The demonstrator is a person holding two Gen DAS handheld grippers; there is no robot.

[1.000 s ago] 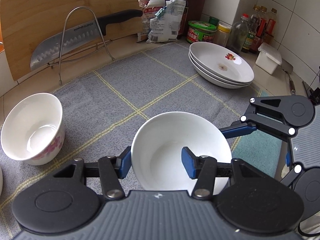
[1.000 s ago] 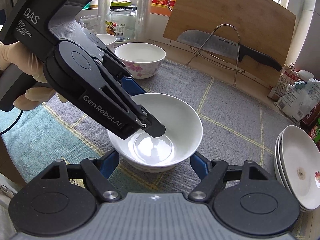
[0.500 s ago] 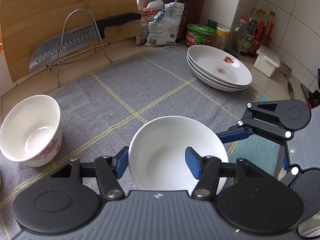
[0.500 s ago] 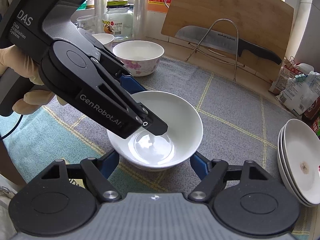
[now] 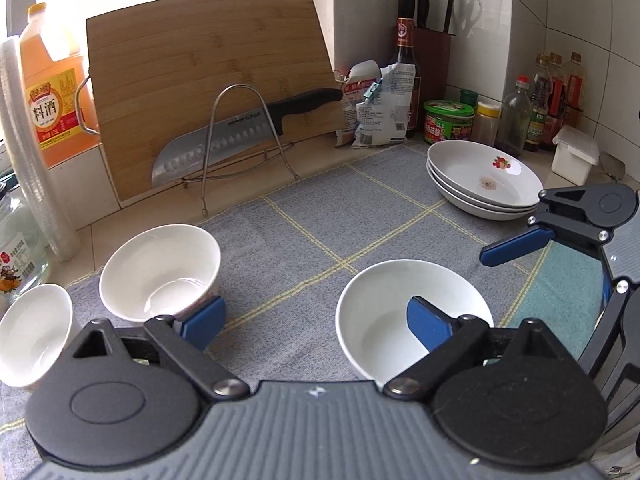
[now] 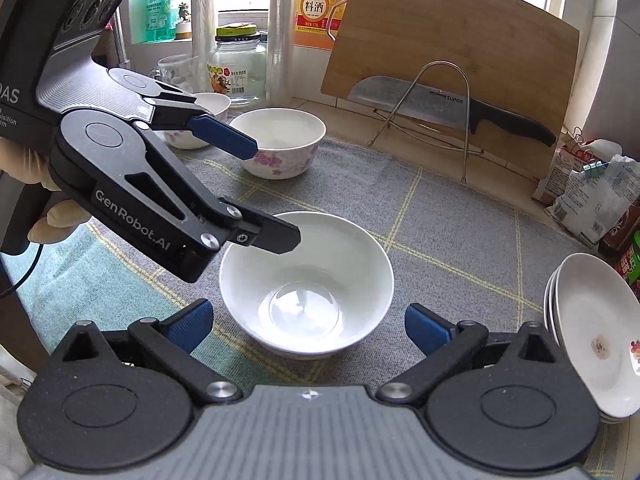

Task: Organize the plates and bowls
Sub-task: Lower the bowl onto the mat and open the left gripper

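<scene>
Plain white bowl (image 6: 306, 286) sits on the grey checked mat (image 6: 440, 216) right ahead of my R gripper (image 6: 308, 324), btwn its blue pads, neither pad touching it; nothing in it but a sheen at the bottom. R jaws are opening, already wide. L gripper (image 5: 316, 320) is also opening, jaws wide: its right pad hangs over the bowl's inside, no contact I can confirm; its left pad sits in front of the flowered bowl (image 5: 160, 272), which looks empty. A smaller bowl (image 5: 34, 332) further left of the L gripper is cut off by the gripper body, contents unclear. Stack of three plates (image 5: 484, 178) lies ahead-right of the L gripper, top one bare except a flower print and a brownish mark. In the R view the stack runs out of frame, and the L gripper hides the bowl's near-left rim.
</scene>
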